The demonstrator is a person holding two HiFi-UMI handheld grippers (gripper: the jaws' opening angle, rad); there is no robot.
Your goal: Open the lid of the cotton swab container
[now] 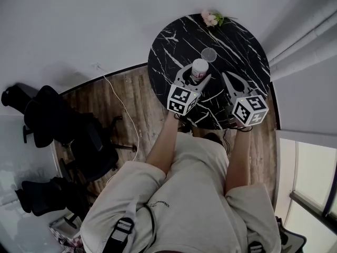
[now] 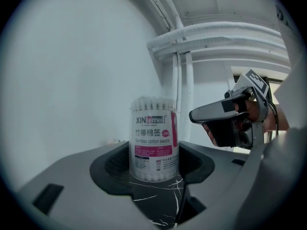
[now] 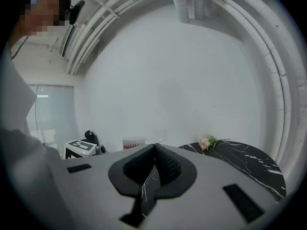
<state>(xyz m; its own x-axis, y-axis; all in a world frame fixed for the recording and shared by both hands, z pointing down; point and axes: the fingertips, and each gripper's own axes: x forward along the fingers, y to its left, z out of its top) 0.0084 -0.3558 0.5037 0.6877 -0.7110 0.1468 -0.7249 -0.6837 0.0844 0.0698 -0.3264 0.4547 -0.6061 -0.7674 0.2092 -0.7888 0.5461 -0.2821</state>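
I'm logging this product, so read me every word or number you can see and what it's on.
"XINlemei": swab container, top of label.
"竹棒棉签": same label.
"Bamboo cotton swabs": same label.
Pink badge number, lower fine print: too blurred to read.
Print on shorts: too small to read.

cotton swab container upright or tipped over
Upright: the cotton swab container stands on its base on the table, swab tips up, held in the left gripper.

Quick tally, live:
One left gripper [image 1: 197, 74], one right gripper [image 1: 226, 76], one cotton swab container [image 1: 199, 67], one clear lid [image 1: 209, 55], one flower sprig [image 1: 212, 18], one table [image 1: 168, 62].
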